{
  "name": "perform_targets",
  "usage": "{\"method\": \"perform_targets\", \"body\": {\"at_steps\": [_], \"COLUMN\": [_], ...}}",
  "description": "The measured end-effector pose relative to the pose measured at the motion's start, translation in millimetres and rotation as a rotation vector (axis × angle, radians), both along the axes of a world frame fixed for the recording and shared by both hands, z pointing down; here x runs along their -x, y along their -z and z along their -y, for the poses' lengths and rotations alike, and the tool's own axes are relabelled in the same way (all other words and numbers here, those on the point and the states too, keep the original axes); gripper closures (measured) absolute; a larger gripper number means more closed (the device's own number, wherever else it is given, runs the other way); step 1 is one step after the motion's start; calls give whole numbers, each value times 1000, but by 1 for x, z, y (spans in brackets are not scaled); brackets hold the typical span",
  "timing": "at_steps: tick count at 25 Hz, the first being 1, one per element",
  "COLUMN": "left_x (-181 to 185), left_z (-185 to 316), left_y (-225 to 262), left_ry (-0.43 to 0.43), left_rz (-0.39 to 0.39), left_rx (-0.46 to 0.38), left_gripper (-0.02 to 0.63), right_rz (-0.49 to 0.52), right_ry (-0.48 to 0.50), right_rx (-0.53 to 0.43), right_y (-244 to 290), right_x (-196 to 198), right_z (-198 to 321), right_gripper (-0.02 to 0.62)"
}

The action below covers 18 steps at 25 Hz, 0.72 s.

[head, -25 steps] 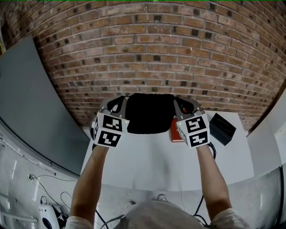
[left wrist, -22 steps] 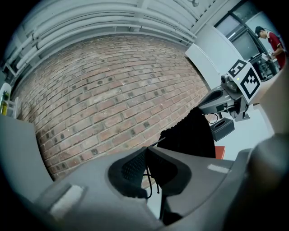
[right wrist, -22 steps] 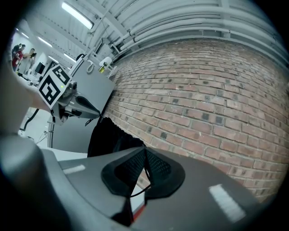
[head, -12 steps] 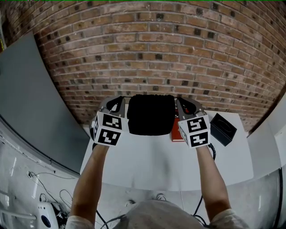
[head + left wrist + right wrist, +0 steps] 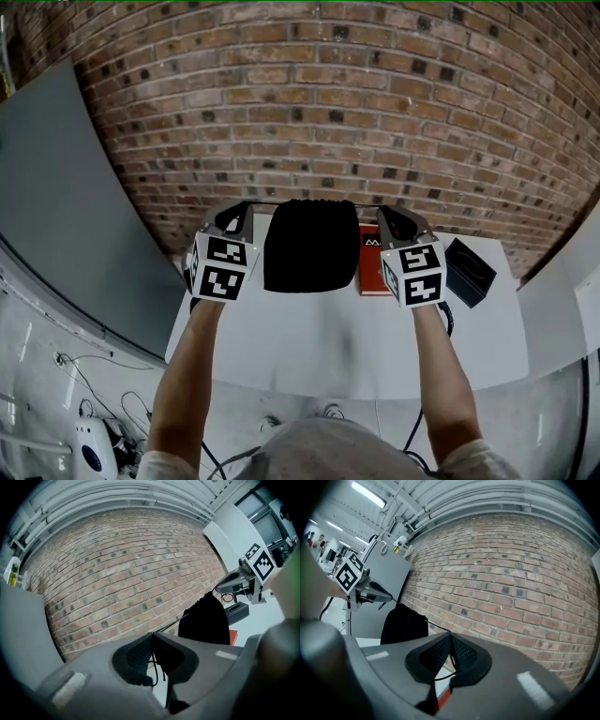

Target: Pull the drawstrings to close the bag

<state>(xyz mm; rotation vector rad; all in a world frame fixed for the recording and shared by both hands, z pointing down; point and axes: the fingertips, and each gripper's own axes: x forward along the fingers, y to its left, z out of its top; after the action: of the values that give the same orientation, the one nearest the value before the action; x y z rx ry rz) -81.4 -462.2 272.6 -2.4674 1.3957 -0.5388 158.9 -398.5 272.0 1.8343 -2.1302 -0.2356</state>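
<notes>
A black drawstring bag (image 5: 309, 246) hangs upright between my two grippers above the white table (image 5: 356, 342), its top gathered narrow. A thin black drawstring (image 5: 267, 202) runs taut from the bag's top out to each side. My left gripper (image 5: 235, 216) is shut on the left string end, which the left gripper view shows pinched at the jaws (image 5: 151, 637) and leading to the bag (image 5: 205, 620). My right gripper (image 5: 394, 217) is shut on the right string end, pinched likewise (image 5: 450, 640), with the bag (image 5: 404, 623) beyond it.
A red box (image 5: 372, 262) lies on the table right behind the bag. A black box (image 5: 467, 270) sits at the table's right. A brick wall (image 5: 309, 112) stands close behind, and a grey panel (image 5: 56, 216) stands at the left.
Both grippers have moved apart and slightly upward with the strings. The bag's top has drawn in narrower and the bag has risen a little.
</notes>
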Motion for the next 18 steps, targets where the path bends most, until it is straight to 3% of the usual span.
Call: {"method": "perform_targets", "body": {"at_steps": [18], "left_x": [30], "left_z": [3], "left_y": [-15], "left_ry": [67], "left_rz": [-41], "left_rx": [32], "left_gripper": [595], "right_rz": [56], "right_ry": [-47], "right_rx": [13], "right_y": [-10], "right_x": [-21], "right_z": [-3], "right_gripper": [588]}}
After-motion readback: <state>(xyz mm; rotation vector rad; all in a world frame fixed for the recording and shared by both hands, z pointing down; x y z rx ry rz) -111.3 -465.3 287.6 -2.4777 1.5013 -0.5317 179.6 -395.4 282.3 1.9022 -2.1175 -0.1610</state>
